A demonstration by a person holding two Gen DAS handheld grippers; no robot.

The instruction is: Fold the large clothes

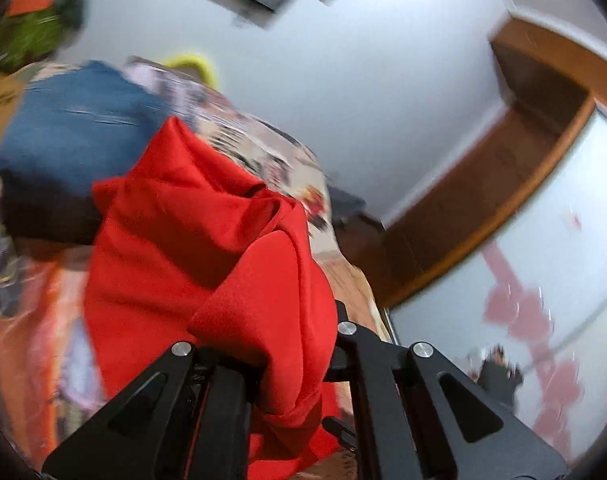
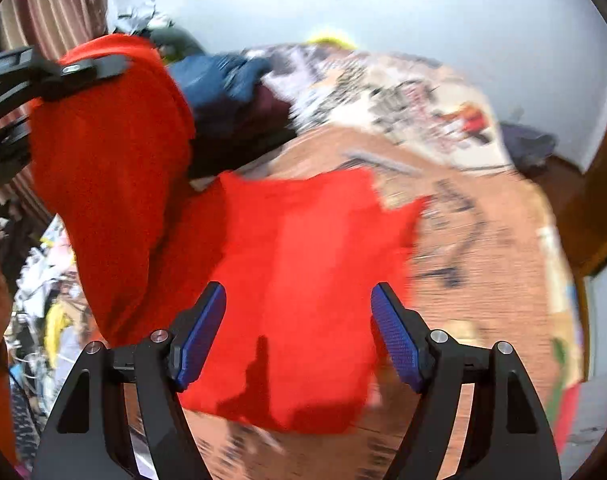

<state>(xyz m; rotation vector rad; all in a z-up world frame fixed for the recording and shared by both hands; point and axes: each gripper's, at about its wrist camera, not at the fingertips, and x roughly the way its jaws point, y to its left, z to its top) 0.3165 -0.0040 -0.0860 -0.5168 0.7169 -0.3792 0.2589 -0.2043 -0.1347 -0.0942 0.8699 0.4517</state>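
A large red garment [image 1: 207,248] bunches up right in front of the left wrist camera, and my left gripper [image 1: 291,360] is shut on a fold of it, the fingertips buried in cloth. From the right wrist view, that left gripper [image 2: 83,70] holds one end of the red garment [image 2: 303,260] raised at the upper left. The rest slopes down and lies flat on the bed. My right gripper [image 2: 298,296] hovers open above the flat part, blue pads [image 2: 201,332] wide apart with nothing between them.
The bed has a patterned orange and white cover [image 2: 483,240]. A pile of blue and dark clothes [image 2: 223,76] sits at its far side. A wooden door frame [image 1: 503,200] stands at the right, and loose clutter [image 2: 51,292] lies off the bed's left edge.
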